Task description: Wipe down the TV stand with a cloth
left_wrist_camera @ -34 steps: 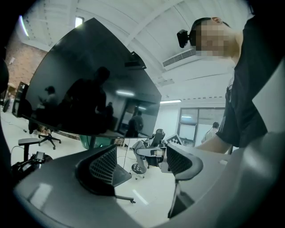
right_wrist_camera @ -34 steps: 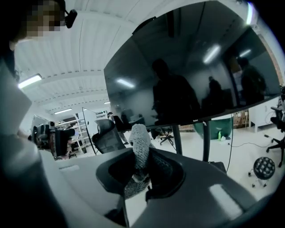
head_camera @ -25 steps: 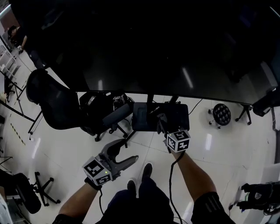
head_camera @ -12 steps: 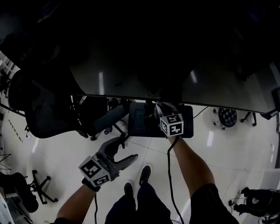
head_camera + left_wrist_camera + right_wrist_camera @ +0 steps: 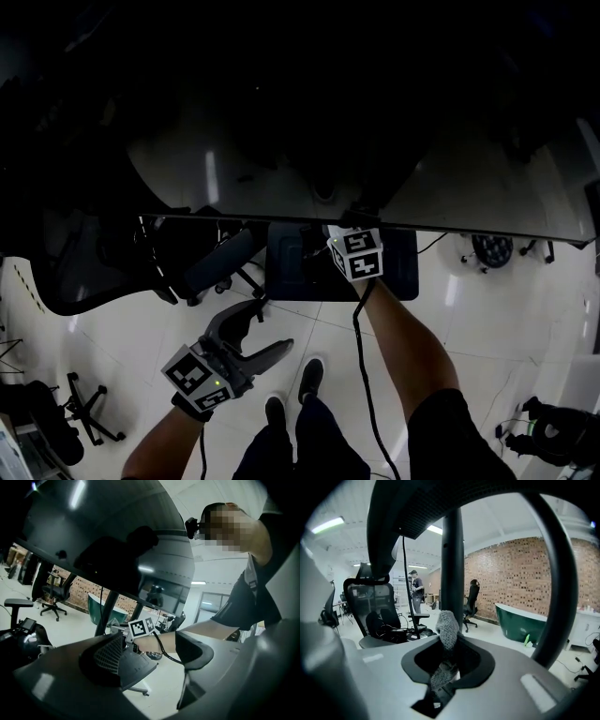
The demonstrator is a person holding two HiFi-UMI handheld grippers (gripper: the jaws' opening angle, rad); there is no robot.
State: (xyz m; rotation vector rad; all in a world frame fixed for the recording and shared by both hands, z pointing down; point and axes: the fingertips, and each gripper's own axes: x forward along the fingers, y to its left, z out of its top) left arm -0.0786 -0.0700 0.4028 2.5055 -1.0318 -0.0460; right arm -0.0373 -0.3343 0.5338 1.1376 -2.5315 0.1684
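The right gripper's (image 5: 449, 660) fingers are clamped on the cloth (image 5: 447, 629), a grey knitted wad that sticks up a little past their tips. Right behind the cloth rises the upright post (image 5: 452, 550) of the TV stand. The right gripper view does not show whether the cloth touches the post or only lines up with it.

In the head view this gripper sits over the near edge of the stand's dark base plate (image 5: 398, 277), just under the lower edge of the TV screen (image 5: 281, 169). I judge this to be the approach to the first wipe, with the cloth brought to the stand but no stroke under way.

The next move calls for pressing the cloth against the post or down onto the base plate and then sweeping. Little cloth protrudes, so the gripper must tilt to lead with fabric rather than fingertips.

The right forearm reaches straight forward from the body, and its gripper dips slightly.

The left gripper's (image 5: 274, 325) fingers (image 5: 110, 654) stand apart with nothing between them. It hangs low over the floor (image 5: 112, 319) with the arm bent, well apart from the stand and aimed towards the right forearm.
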